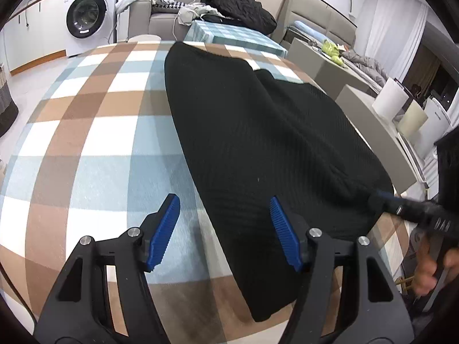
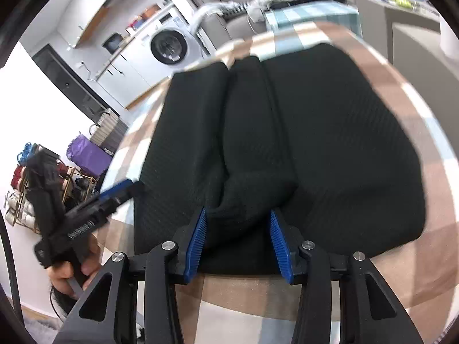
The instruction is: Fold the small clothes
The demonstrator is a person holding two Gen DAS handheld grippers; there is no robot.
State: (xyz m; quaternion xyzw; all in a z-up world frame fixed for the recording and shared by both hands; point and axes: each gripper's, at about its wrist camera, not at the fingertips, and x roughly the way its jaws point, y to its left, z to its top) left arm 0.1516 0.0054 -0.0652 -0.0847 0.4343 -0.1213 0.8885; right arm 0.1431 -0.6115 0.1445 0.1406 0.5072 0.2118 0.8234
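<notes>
Jaws of the left gripper (image 1: 225, 230) are held apart over the garment's (image 1: 258, 132) left edge, gripping nothing. A raised fold of it is seen between the right gripper's (image 2: 238, 240) parted pads at the cloth's (image 1: 94, 132) near edge.

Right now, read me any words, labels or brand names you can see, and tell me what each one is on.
Nothing reads clearly.
Left gripper: white lettering on its black body, upside down and blurred, unreadable.
Washing machine: panel markings and a blue sticker, too small to read.
White appliance: dark lettering, too small to read.
</notes>
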